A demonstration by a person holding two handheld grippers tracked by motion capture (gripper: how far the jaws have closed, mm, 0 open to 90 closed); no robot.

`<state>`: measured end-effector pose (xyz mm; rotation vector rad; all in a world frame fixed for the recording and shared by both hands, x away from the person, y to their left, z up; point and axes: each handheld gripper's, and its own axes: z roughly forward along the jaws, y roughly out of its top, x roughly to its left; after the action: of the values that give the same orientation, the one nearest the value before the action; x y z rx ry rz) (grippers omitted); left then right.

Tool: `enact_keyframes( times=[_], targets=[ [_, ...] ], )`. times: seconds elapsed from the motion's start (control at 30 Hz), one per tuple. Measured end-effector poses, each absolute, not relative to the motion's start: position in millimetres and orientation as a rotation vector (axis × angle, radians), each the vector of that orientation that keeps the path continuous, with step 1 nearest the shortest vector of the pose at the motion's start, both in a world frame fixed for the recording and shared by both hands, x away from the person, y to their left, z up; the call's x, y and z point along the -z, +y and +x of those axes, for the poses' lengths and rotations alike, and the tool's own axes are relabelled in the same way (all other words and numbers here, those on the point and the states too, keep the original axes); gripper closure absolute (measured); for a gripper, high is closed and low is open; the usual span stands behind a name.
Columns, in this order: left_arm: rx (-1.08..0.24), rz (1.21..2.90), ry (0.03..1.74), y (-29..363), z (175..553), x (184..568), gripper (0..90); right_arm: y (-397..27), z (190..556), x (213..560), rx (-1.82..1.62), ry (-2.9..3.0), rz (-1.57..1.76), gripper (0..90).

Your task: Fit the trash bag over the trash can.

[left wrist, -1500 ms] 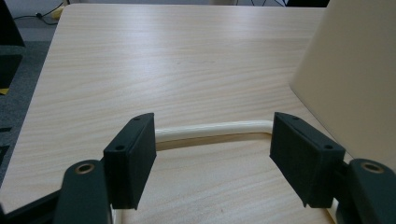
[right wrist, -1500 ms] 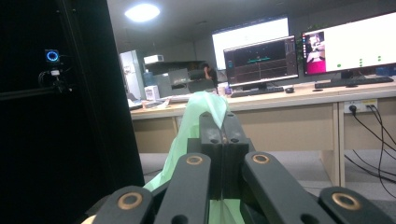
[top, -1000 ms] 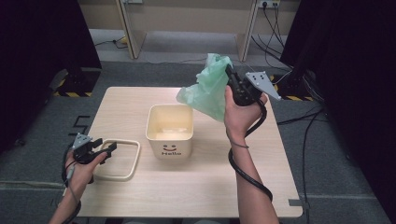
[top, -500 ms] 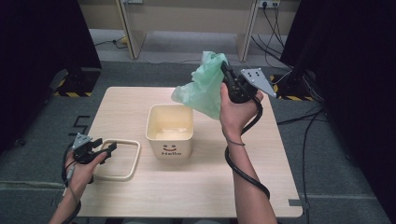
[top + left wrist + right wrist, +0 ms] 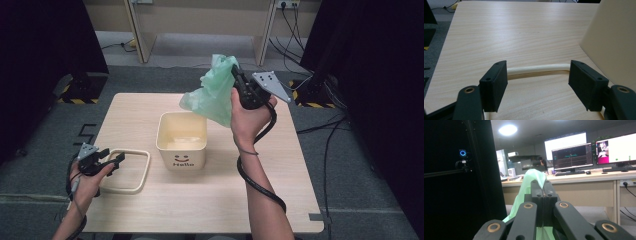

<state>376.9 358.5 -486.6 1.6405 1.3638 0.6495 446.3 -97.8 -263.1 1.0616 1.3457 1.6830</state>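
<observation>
A cream bin (image 5: 182,138) with a smiley face and "Hello" on its front stands in the middle of the wooden table (image 5: 210,200). Above and behind its right rim my right gripper (image 5: 235,75) is shut on a thin green plastic bag (image 5: 212,95), which hangs down toward the bin. In the right gripper view the jaws press together on the green bag (image 5: 530,178). My left gripper (image 5: 116,161) rests low at the table's left, open, over a cream rounded-square frame (image 5: 131,171). The frame's rail (image 5: 537,69) crosses between the open pads, untouched.
The bin's side wall (image 5: 612,37) stands close to the right of the left gripper. Cables (image 5: 345,107) trail over the floor right of the table. A desk with monitors (image 5: 574,156) lies beyond. A black cable (image 5: 257,182) loops along the right forearm.
The right gripper with the green bag has shifted a little to the left, bringing the bag further over the bin. The left gripper has stayed put.
</observation>
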Motion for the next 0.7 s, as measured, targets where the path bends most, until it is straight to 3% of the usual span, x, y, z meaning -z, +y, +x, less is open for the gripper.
enact_keyframes(
  times=[0.7],
  targets=[
    [-0.649,1.646,1.364,358.3,376.6,487.1,30.7,-83.1,445.9,257.8,-1.706,1.36,1.039,90.0]
  ],
)
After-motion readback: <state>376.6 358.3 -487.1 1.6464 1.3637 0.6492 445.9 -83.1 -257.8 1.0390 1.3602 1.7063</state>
